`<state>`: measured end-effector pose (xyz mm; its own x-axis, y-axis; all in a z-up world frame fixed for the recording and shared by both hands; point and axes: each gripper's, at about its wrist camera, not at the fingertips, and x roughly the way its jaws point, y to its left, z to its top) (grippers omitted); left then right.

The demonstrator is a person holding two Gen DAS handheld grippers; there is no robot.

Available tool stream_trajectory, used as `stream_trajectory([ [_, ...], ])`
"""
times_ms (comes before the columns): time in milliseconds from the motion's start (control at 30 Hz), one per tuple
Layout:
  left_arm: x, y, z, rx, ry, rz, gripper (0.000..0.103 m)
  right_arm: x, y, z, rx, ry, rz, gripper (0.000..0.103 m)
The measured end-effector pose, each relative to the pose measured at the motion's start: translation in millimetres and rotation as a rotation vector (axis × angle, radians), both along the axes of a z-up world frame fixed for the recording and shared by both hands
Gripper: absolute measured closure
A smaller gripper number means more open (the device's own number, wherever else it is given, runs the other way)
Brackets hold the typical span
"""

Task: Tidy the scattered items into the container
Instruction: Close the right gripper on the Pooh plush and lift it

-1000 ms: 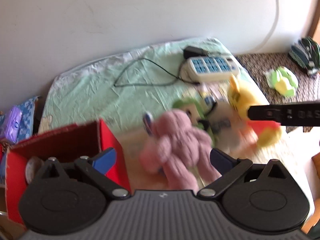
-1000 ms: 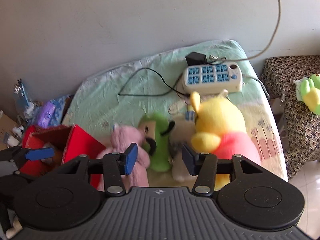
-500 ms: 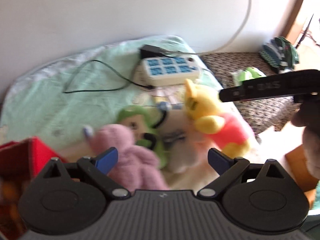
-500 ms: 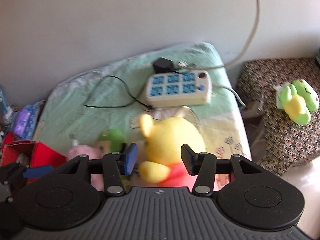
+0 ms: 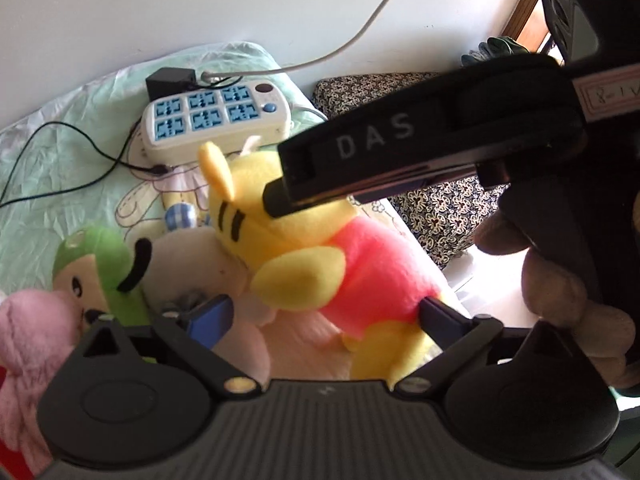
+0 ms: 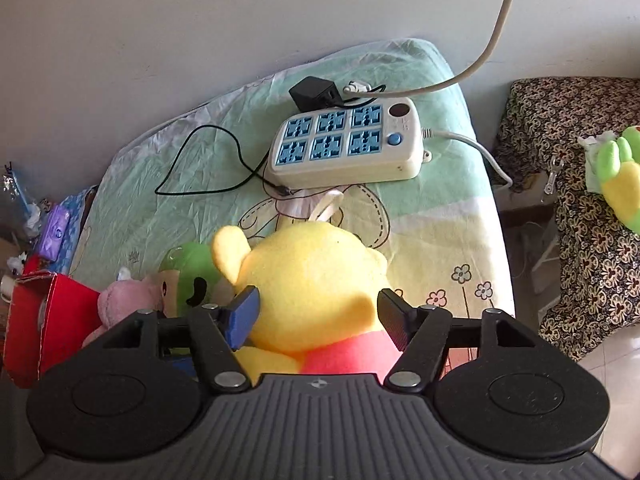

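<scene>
Right wrist view: the right gripper (image 6: 316, 314), jaws opening, straddles the yellow bear's (image 6: 316, 280) head without squeezing. The left gripper (image 5: 326, 320), opening wide, brackets its body. Both could snag neighbouring toys (image 6: 188, 276); the red box (image 6: 44, 320) sits left.

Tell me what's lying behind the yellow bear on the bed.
Behind the yellow bear lies a white power strip with blue sockets, a black adapter and a thin black cable on the green sheet. The bear's head hides the sheet directly behind it.
</scene>
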<state>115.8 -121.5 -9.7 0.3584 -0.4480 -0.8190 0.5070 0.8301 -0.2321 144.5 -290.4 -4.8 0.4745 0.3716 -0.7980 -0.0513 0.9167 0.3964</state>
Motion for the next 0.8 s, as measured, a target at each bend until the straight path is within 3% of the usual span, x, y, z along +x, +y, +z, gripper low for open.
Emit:
stream_trajectory([
  [133, -2, -11, -4, -0.006, -0.014, -0.039, 0.002, 3, -15, -13, 0.041, 0.022, 0.021, 0.015],
  [200, -3, -20, -7, -0.003, -0.014, -0.069, 0.002, 5, -22, -25, 0.117, 0.067, 0.054, 0.014],
  [300, 1, -29, -16, 0.004, -0.020, -0.104, 0.000, 3, -34, -41, 0.222, 0.116, 0.042, 0.016],
  [467, -4, -42, -13, 0.007, -0.097, -0.150, 0.002, -6, -58, -49, 0.383, 0.135, -0.041, 0.032],
  [633, -18, -49, 3, -0.017, -0.148, -0.189, 0.003, -27, -74, -38, 0.470, 0.124, -0.111, 0.036],
  [800, -37, -40, 39, -0.050, -0.238, -0.179, 0.003, -51, -70, -2, 0.497, 0.029, -0.112, 0.036],
])
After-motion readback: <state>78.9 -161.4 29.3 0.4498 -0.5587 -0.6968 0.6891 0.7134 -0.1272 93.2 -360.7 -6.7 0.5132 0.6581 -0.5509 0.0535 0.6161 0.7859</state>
